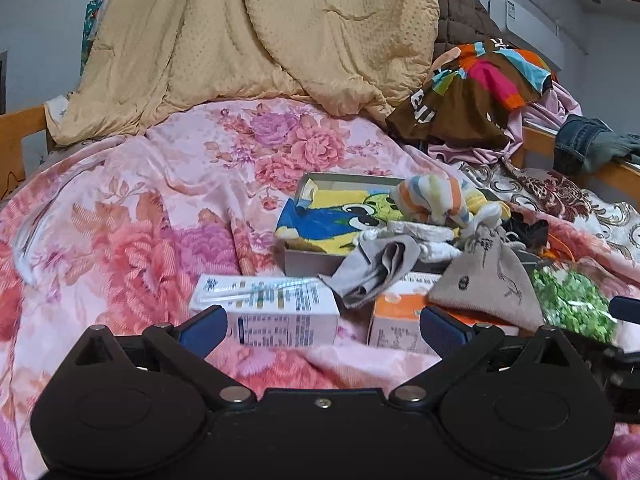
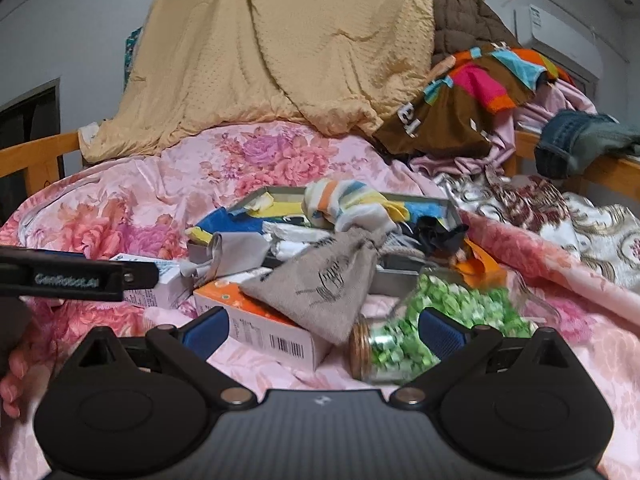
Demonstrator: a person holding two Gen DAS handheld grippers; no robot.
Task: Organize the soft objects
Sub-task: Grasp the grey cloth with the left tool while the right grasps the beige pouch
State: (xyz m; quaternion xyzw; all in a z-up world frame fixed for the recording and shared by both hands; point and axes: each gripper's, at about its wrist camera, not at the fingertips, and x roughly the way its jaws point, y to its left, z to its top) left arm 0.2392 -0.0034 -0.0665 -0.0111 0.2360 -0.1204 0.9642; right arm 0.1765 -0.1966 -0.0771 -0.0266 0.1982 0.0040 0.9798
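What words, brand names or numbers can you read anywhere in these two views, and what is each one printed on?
"GenRobot.AI": on the side of the left tool, seen from the right wrist view.
Large white letters, partly folded away and not readable as a word: on the brown patchwork garment.
Fine print, too small and blurred: on the white carton.
Barcode and small print, digits unreadable: on the orange-and-white box.
Dark ink drawing or script, illegible: on the grey drawstring pouch.

Left tongs [image 1: 323,327] spread wide, blue pads [image 1: 204,330] well apart, gripping nothing. Right tongs [image 2: 323,330] likewise agape, empty, level beside the left.
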